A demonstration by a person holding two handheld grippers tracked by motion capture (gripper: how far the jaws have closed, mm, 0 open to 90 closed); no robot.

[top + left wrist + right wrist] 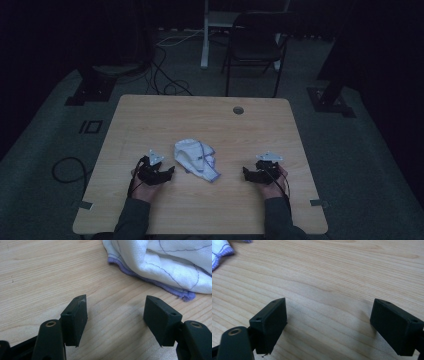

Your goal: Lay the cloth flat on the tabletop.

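From the dim high view, a crumpled white cloth with a purple hem (196,159) lies mid-bench on the pale wooden bench (150,115), between the left gripper (169,173) and right gripper (246,173), touching neither. In the left gripper view, its fingers (75,320) gape empty, the cloth (172,267) just ahead and cut off by the frame. In the right gripper view, its fingers (270,322) stand apart over bare wood, only a cloth corner (219,252) visible.

hand-held gripper (170,172): black, brass screws | grey plate | grey sleeves
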